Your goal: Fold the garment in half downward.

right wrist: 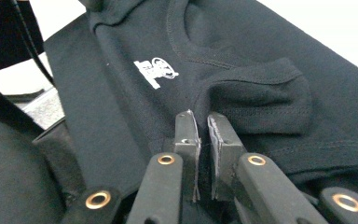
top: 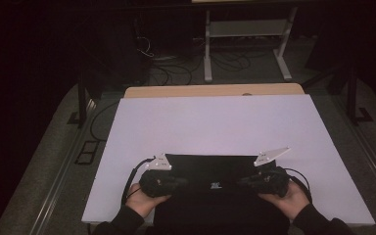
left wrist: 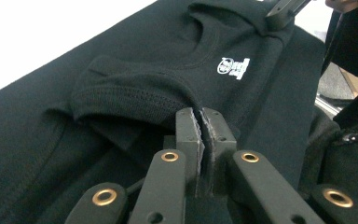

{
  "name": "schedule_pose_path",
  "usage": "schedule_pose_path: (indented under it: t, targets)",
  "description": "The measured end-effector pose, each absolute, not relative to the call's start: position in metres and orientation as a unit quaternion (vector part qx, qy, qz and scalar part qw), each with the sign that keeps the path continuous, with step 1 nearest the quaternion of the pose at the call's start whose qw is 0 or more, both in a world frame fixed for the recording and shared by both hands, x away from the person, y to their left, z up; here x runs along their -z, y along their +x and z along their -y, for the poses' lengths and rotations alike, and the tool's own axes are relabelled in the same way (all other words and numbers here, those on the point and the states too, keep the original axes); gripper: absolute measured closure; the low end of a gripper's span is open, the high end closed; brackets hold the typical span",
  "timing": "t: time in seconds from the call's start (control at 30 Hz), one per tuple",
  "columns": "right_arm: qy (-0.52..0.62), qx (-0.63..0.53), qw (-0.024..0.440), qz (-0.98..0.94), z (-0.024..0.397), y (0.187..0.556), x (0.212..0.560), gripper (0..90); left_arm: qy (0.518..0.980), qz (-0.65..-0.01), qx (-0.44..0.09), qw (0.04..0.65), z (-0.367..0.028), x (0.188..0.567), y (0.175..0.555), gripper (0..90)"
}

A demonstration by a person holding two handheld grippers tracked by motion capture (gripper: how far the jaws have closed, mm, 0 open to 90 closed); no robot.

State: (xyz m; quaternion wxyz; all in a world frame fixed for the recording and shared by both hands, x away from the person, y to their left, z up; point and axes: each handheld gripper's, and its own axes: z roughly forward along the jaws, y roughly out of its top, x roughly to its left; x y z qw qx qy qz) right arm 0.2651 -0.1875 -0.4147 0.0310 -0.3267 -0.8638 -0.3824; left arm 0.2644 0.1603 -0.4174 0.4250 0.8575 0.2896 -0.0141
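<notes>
**High view: black garment held at two points on a white board**

High view, left to right. Left gripper (top: 169, 182): black body, grey three-cornered plate on top, cable looping behind, held in the person's left hand (top: 139, 198). Jaws pressed together on a fold of the black garment (top: 215, 171).

Centre: the garment, a dark knit top, lies at the near edge of the white board (top: 215, 122), its far edge straight and flat, its near part hanging off toward the person. Small white printed logo (top: 215, 185) near the middle.

Right gripper (top: 259, 181): same build, in the right hand (top: 289, 198), likewise pinching cloth.

Left gripper view: soft matte jersey, ribbed rounded neckline (left wrist: 196, 42), stitched hems, a bunched fold (left wrist: 126, 95) just above the pads (left wrist: 189, 130).

Right gripper view: the same neckline (right wrist: 186, 46) and a puckered fold (right wrist: 261, 93) beside the pads (right wrist: 219, 140).

Progress, as a judgement: a folding job looks early. Both grips are taken and the cloth is partly spread; carrying the pinched edges over, smoothing and releasing seem left to do.
</notes>
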Motion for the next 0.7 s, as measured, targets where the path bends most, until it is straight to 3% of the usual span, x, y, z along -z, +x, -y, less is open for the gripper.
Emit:
schedule_pose_path:
  t: [0.27,0.43,0.7]
  targets:
    - [-0.332,0.374,0.036,0.865,0.1883,0.2618,0.4152,79.2,0.86,-0.29,0.015,0.419,-0.1582,0.4199,0.2617,84.2]
    - [-0.333,0.367,0.036,0.868,0.1905,0.2605,0.4159,68.9,0.865,-0.288,-0.007,0.41,-0.1581,0.4195,0.2604,83.2]
    - [-0.324,0.371,0.023,0.87,0.1967,0.2598,0.4094,51.4,0.866,-0.275,-0.006,0.418,-0.161,0.4146,0.2598,62.6]
